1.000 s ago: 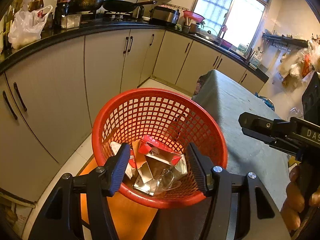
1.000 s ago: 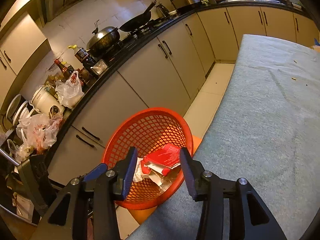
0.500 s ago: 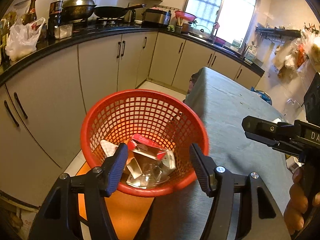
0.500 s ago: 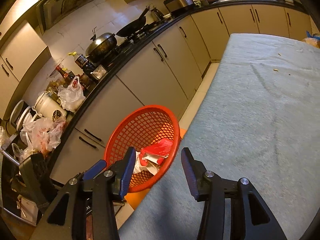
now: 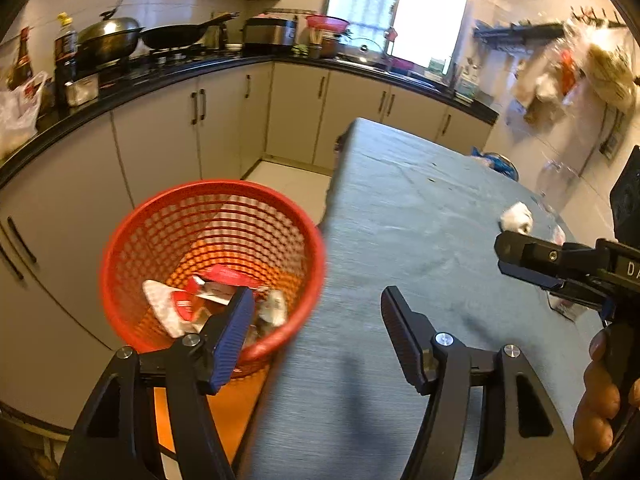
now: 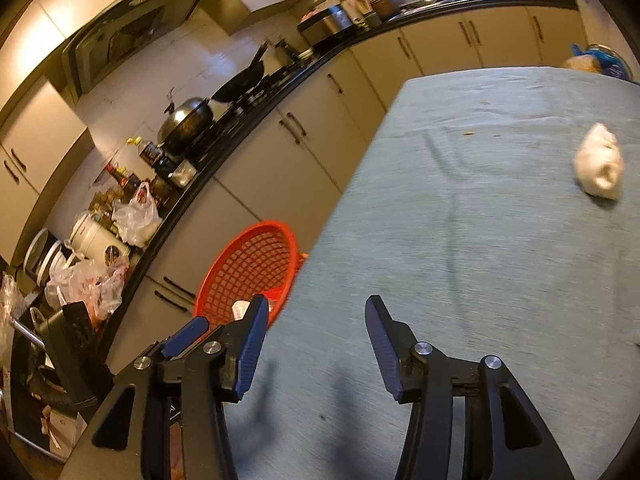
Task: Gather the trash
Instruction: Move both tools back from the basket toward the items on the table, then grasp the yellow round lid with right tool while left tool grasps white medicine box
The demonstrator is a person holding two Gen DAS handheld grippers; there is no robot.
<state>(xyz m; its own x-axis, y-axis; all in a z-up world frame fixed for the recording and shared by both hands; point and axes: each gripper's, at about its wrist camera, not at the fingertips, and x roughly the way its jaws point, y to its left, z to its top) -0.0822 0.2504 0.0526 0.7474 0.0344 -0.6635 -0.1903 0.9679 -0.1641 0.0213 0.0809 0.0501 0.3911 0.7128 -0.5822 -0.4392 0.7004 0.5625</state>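
Note:
A red mesh basket stands on an orange stool beside the table's left edge and holds red and white wrappers. It also shows in the right wrist view. A crumpled white paper ball lies on the grey-blue tablecloth, far right; it also shows in the left wrist view. My left gripper is open and empty over the table's edge. My right gripper is open and empty above the cloth; in the left wrist view it shows from the side.
Cream kitchen cabinets with a black counter run along the left and back, carrying pots, bottles and plastic bags. A narrow floor strip lies between cabinets and table. A clear wrapper lies by the right gripper.
Both grippers have swung right, away from the basket and over the table. The white paper ball has come into both views.

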